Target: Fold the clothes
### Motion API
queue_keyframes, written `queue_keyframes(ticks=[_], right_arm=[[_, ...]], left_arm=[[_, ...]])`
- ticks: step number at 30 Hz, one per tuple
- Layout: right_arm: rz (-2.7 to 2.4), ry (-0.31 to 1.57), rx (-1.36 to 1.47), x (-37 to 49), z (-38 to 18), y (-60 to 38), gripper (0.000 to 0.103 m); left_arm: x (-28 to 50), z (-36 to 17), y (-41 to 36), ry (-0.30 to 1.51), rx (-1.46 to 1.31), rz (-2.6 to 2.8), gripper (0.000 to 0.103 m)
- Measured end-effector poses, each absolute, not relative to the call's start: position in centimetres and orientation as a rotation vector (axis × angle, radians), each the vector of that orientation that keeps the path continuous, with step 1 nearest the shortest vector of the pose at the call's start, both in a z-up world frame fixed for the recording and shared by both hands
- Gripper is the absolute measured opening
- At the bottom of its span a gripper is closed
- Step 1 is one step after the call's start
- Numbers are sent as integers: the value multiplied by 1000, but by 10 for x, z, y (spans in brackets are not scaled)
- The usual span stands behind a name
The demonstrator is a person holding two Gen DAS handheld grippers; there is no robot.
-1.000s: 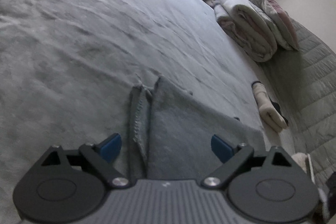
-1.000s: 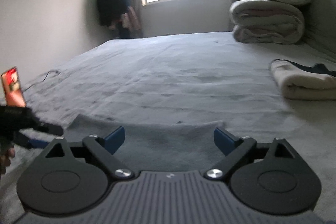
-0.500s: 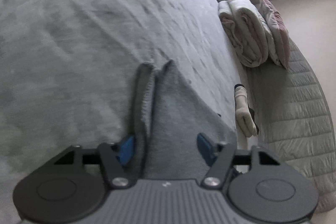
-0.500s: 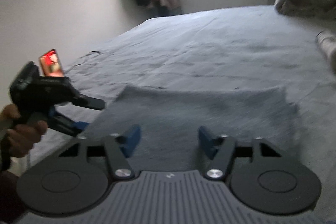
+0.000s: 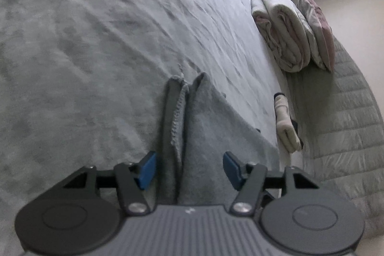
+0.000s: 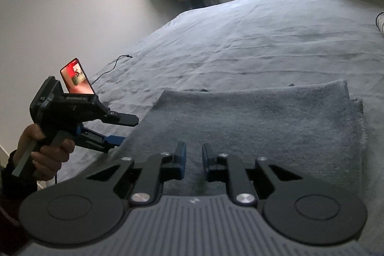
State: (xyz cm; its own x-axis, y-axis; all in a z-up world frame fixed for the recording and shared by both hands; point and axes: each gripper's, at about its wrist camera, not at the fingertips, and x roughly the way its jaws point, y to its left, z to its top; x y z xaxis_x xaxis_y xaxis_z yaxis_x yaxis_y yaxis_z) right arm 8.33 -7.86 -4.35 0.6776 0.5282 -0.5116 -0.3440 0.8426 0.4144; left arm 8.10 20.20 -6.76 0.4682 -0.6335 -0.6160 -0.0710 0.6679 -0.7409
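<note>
right wrist view: right tongs [image 6: 194, 161] have been closing, nipping the folded grey knit garment's [image 6: 264, 126] near edge; left tongs [image 5: 189, 168] part-open, straddling its side edge, probably for folding.

Open bed [image 6: 252, 40] stretches beyond the folded grey cloth [image 6: 264, 124] toward the window. Stacked quilts [image 5: 285, 30] and a rolled towel [image 5: 285, 126] crowd the cloth's headboard side; a cable [image 6: 108, 68] trails opposite.
</note>
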Motion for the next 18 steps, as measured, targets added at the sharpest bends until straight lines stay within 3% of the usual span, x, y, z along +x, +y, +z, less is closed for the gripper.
queue_keyframes(ticks=[5,7,9,12,14,18], right_arm=[[466,667,292,83,-45,-78,17],[453,666,310,84,-45,-79,17],[447,668,324,85,-47,-79,17],[431,691,322,89,-52,-77,12],[401,741,304,95,-58,-73,0],[360,799,336,103,-59,-73,0]], left_arm=[[78,-63,192,1033,-722,-369,58],[77,-64,189,1033,-711,-372,50],[76,-68,189,1037,-730,-376,35],[77,-76,192,1048,-803,-384,23],[76,-74,193,1042,-836,-398,20],[73,-53,188,1001,-875,-464,20]])
